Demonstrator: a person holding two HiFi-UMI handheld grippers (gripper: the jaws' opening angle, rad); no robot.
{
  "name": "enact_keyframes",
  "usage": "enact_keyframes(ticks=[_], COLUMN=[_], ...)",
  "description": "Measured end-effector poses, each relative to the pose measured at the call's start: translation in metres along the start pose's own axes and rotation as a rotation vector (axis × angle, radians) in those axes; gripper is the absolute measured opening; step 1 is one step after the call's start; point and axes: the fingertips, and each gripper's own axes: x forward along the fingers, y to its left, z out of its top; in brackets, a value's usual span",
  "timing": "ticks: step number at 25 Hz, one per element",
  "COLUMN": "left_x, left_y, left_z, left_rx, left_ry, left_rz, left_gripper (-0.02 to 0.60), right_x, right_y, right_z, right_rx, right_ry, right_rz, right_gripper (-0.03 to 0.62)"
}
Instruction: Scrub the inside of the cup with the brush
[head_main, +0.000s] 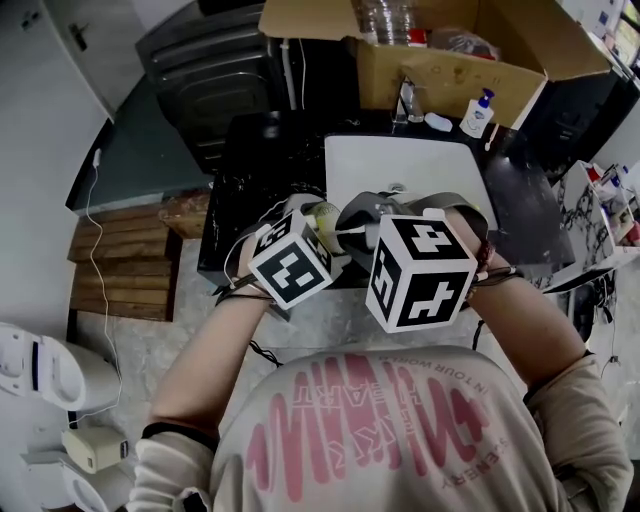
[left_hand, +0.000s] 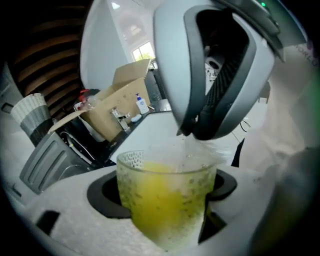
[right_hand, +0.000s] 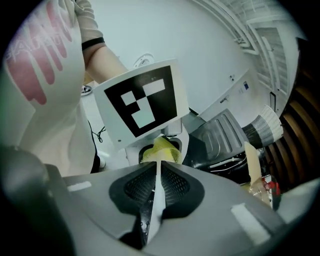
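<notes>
Pretty basic setup: a black counter (head_main: 250, 170) with a white sink (head_main: 400, 160) set into it. Along the back edge there's a faucet (head_main: 407, 100), a small pale lump (head_main: 438, 122) beside it, and a pump bottle (head_main: 477, 113).

The cup (left_hand: 167, 200) is a clear glass with a rough, dotted wall. It looks wet and cloudy, and it shows yellow inside. It is at the lower middle of the left gripper view, with its open mouth toward the top of the frame, and the 2 jaws of the left gripper (left_hand: 165, 215) clamp it by its sides. The brush (right_hand: 153, 210) has a thin, flat white handle, pinched between the 2 jaws of the right gripper (right_hand: 157, 175) at the lower middle of the right gripper view. Its yellow head (right_hand: 162, 148) sits in the mouth of the cup.
</notes>
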Motion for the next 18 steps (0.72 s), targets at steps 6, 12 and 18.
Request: enact_keyframes(ticks=[6, 12, 18], left_x=[-0.020, -0.038, -0.056], left_y=[0.023, 0.030, 0.024], left_z=[0.017, 0.023, 0.023], left_rx=[-0.088, -0.107, -0.089], left_ry=[-0.165, -0.239, -0.293], left_rz=[0.090, 0.121, 0.103], left_gripper=[0.408, 0.408, 0.407], right_x=[-0.007, -0.010, -0.010], right_y=[-0.010, -0.017, -0.015], right_z=[0.003, 0.002, 0.005], right_rx=[0.051, 0.091, 0.113], right_ry=[-0.032, -0.050, -0.056], right_rz=[-0.044, -0.078, -0.090], right_gripper=[0.040, 0.040, 0.040])
